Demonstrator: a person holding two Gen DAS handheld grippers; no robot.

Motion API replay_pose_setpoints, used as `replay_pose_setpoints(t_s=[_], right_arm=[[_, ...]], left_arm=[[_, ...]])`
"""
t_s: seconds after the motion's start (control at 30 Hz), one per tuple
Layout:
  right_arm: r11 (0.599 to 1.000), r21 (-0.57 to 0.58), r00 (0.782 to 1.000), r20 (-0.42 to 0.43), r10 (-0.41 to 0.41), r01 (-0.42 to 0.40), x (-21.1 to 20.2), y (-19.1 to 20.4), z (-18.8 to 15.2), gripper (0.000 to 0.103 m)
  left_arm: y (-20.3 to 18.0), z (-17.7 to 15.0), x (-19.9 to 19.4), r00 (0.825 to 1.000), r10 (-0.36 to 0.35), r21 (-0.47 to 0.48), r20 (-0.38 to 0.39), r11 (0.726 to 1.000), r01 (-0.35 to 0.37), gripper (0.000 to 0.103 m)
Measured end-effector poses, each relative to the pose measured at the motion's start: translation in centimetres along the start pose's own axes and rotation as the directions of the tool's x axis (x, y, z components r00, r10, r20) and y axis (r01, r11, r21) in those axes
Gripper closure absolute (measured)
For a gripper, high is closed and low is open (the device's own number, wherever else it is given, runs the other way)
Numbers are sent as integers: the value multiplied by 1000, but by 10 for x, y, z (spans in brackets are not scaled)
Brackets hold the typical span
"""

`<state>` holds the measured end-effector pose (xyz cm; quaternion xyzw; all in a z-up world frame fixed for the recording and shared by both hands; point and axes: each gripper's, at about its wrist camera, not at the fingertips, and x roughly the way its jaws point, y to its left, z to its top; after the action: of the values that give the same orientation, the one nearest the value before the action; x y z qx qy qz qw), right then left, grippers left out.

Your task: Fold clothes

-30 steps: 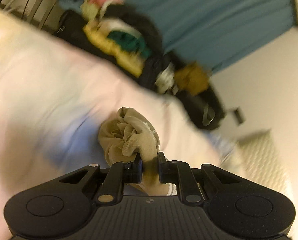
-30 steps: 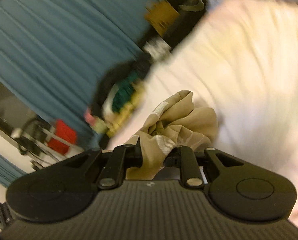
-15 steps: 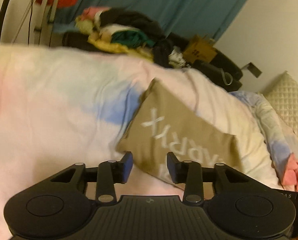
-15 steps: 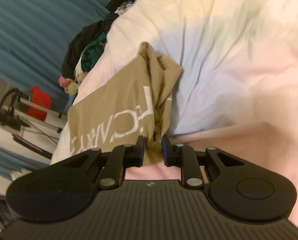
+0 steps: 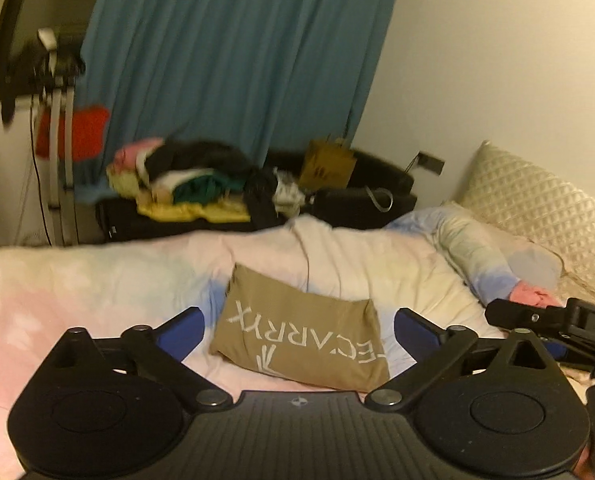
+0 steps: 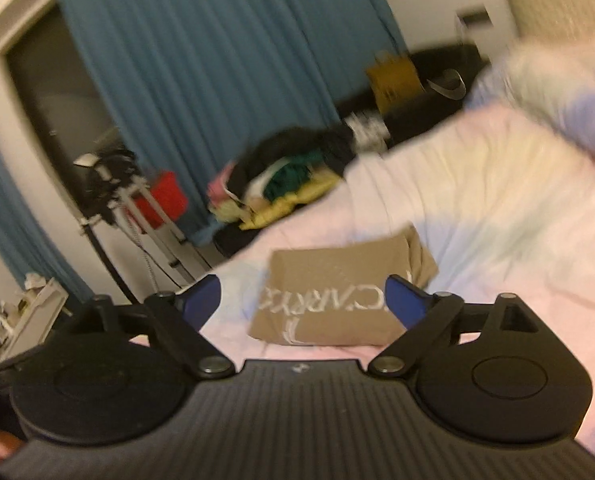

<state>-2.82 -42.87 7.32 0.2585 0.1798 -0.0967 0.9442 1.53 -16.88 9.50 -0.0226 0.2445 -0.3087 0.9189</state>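
- I see the folded tan T-shirt (image 5: 297,336) lying flat on the pastel duvet (image 5: 77,292), white letters up.
- My left gripper (image 5: 297,330) is spread wide and holds nothing.
- My right gripper (image 6: 302,296) is also spread, empty, with the shirt (image 6: 337,300) beyond it.

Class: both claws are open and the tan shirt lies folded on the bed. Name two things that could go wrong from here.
1. The tan shirt rests on a soft, rumpled duvet, so the fold may slump or open.
2. The left claw and right claw hang open close to it; moving forward could snag an edge and undo the fold.
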Motion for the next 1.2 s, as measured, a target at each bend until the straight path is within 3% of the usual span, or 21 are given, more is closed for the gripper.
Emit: replay_pose_setpoints(t_s=[0.17,0.43,0.67,1.2], right_arm=[[995,-95,997,64,32,-26,-49,30,-19,13],[980,-200,991,133,26,1,-83,54,-80,13],[967,-250,981,194,6,43,-73,60,-119,13],[928,-348,980,186,-70,132,-38,64,-159,14]], left_arm=[[-10,-17,-65,997,38,73,70,996,-43,0],[-10,-58,-117,994,63,73,92,995,-70,0],[-3,-90,-118,984,122,122,127,983,-138,1],[31,-121,-102,977,183,87,112,977,-193,1]])
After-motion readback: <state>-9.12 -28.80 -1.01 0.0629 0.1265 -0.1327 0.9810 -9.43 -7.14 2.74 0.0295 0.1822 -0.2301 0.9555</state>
